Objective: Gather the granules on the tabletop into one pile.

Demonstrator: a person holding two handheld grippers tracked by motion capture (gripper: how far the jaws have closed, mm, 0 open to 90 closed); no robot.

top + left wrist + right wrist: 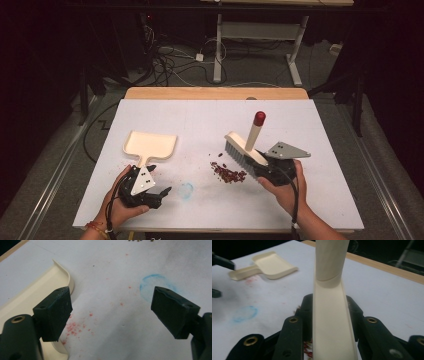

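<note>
The right gripper (264, 167) pinches the brush (243, 150) beside the red bits (227, 172). The left gripper (159, 192), spread, hovers by the dustpan (149, 145). Unheld, the dustpan may slide when swept into.

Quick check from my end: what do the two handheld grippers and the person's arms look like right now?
Both the left gripper and the right gripper are black, with blocky two-jaw pads and brass-coloured screw holes. Each carries a grey three-cornered plate with small dark holes, and a black cable trails back along each forearm. The forearms are bare; the left wrist wears a reddish bracelet.
</note>
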